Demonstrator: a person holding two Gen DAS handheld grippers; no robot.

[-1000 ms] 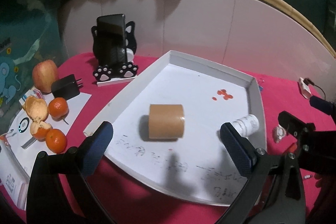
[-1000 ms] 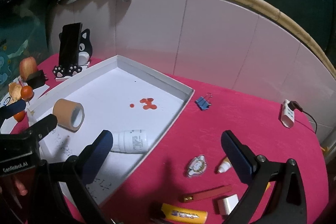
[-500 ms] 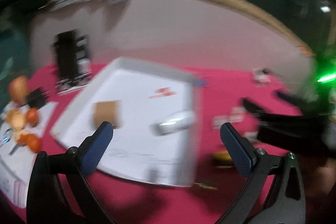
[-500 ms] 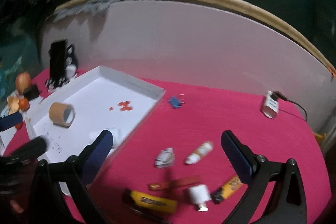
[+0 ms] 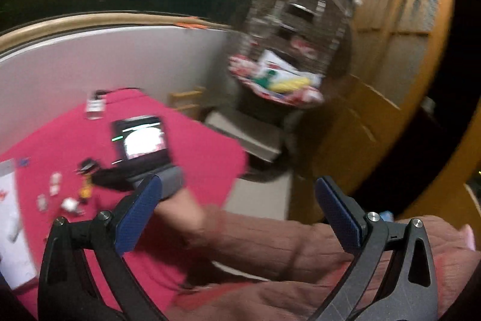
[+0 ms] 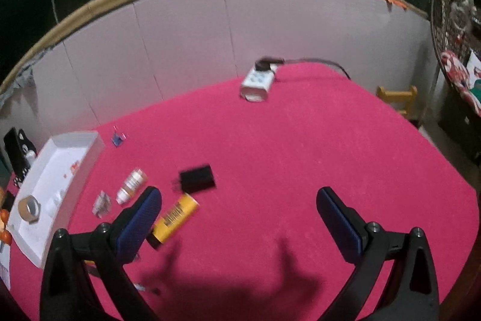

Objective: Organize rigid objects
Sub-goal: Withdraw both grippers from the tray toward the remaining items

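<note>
In the right wrist view, my right gripper (image 6: 239,215) is open and empty above the pink table. Near its left finger lie a yellow tube (image 6: 174,215), a black adapter (image 6: 197,178), a small white bottle (image 6: 131,185) and a foil packet (image 6: 101,202). The white tray (image 6: 90,151) at far left holds a roll of brown tape (image 6: 28,208). My left gripper (image 5: 240,212) is open and empty, pointing off the table's right edge, over the person's forearm (image 5: 270,242). The right gripper's back with its lit screen (image 5: 141,140) shows there, with small items (image 5: 69,202) on the cloth.
A white power strip (image 6: 257,80) with a cable lies at the table's back. A blue binder clip (image 6: 115,139) lies beside the tray. A phone stand (image 6: 16,146) and oranges (image 6: 4,230) sit far left. A wooden stool (image 6: 396,98) and wicker chair (image 5: 285,80) stand beyond the table's right edge.
Both grippers swung sharply right. The left view has left the tray and now faces the room and the person's arm. The right view now centres on the loose items and open cloth.
</note>
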